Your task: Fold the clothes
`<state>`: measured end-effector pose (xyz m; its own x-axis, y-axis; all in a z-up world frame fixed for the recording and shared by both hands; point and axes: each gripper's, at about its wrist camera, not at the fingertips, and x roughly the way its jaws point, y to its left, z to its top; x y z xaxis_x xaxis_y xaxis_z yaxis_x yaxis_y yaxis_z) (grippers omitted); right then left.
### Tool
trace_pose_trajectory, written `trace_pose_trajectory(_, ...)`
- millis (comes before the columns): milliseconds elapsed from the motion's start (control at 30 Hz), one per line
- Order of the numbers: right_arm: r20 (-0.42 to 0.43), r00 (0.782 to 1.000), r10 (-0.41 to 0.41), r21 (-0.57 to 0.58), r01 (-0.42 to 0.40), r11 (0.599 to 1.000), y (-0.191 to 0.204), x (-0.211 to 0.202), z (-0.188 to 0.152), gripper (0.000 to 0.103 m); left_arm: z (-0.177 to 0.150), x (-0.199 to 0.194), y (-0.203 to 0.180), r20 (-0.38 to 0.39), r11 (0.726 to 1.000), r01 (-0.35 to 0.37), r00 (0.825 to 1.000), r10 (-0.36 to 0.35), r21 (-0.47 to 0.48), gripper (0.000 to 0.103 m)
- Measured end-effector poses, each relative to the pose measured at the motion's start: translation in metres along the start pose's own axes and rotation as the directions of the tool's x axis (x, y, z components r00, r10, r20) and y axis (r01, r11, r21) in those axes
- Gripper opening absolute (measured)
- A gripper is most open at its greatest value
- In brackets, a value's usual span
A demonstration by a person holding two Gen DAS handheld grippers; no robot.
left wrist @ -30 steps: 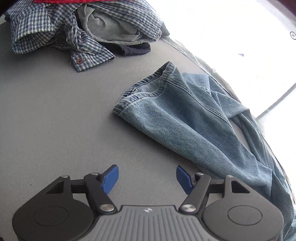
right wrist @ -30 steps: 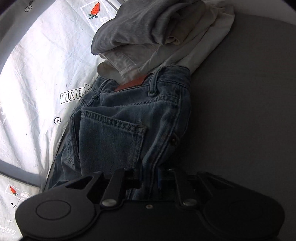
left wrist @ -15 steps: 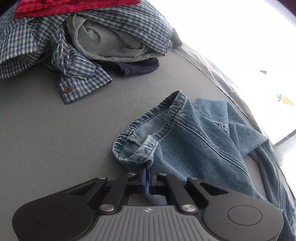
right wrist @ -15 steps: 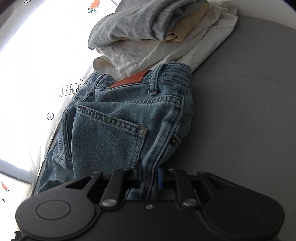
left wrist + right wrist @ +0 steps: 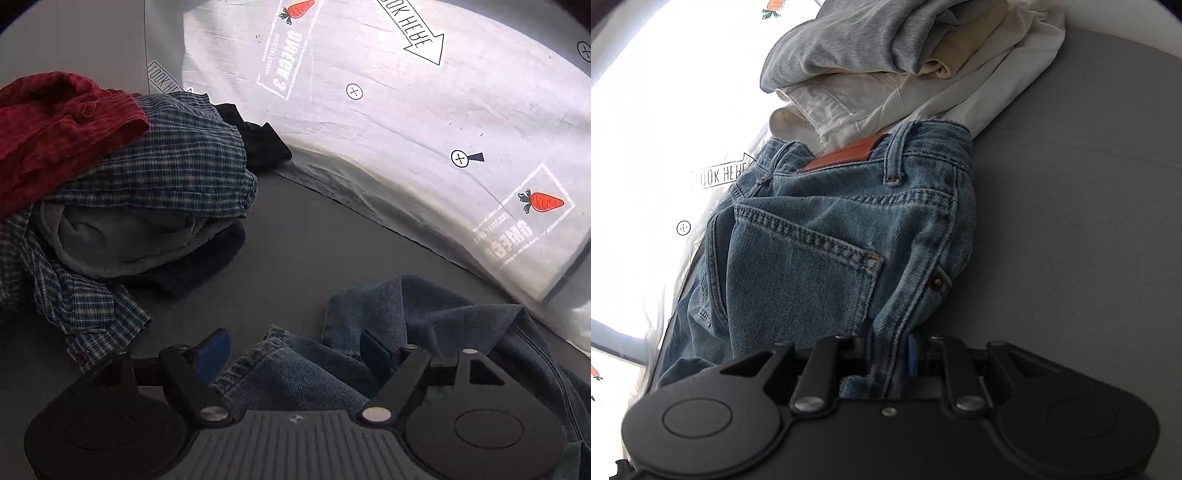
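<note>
Jeans [image 5: 827,258] lie on the table [image 5: 1071,184]. Folded stack [image 5: 905,62] sits behind the jeans' waistband, touching. Unfolded clothes pile [image 5: 122,192] lies left of the jeans' leg [image 5: 424,325], apart.

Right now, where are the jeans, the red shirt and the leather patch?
jeans [image 5: 820,266]: right wrist view, back pocket.
red shirt [image 5: 55,125]: left wrist view, top fold of the pile.
leather patch [image 5: 846,154]: right wrist view, patch centre at the waistband.

Strong daylight overexposes the white printed plastic sheet [image 5: 639,155] in the right view. Fisheye curvature bends edges; foreground stays shadowed, sharp.
</note>
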<state>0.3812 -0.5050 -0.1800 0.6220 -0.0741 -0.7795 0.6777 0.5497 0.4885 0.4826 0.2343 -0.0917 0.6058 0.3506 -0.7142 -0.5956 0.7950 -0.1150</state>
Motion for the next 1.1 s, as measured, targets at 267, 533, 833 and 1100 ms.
trace_pose_trajectory(267, 0.008, 1.000, -0.016, -0.037, 0.017, 0.999, 0.004, 0.002, 0.001, 0.021, -0.060, -0.014, 0.066, -0.108, 0.962, -0.032, 0.994, 0.002, -0.272, 0.080)
trace_pose_trajectory(533, 0.014, 1.000, 0.015, 0.007, -0.016, 1.000, -0.004, 0.003, 0.001, 0.021, -0.071, 0.025, 0.051, -0.136, 0.977, -0.014, 0.991, -0.015, -0.214, 0.079)
trace_pose_trajectory(833, 0.104, 0.990, 0.091, 0.003, -0.092, 0.996, -0.001, -0.027, 0.004, 0.015, -0.047, 0.004, 0.051, -0.050, 0.974, 0.043, 0.997, -0.055, -0.222, 0.003)
trace_pose_trajectory(1100, 0.276, 0.898, 0.343, -0.095, -0.330, 0.939, 0.031, -0.117, 0.020, 0.013, 0.002, -0.104, 0.073, 0.193, 0.954, 0.204, 0.968, -0.163, -0.219, 0.003)
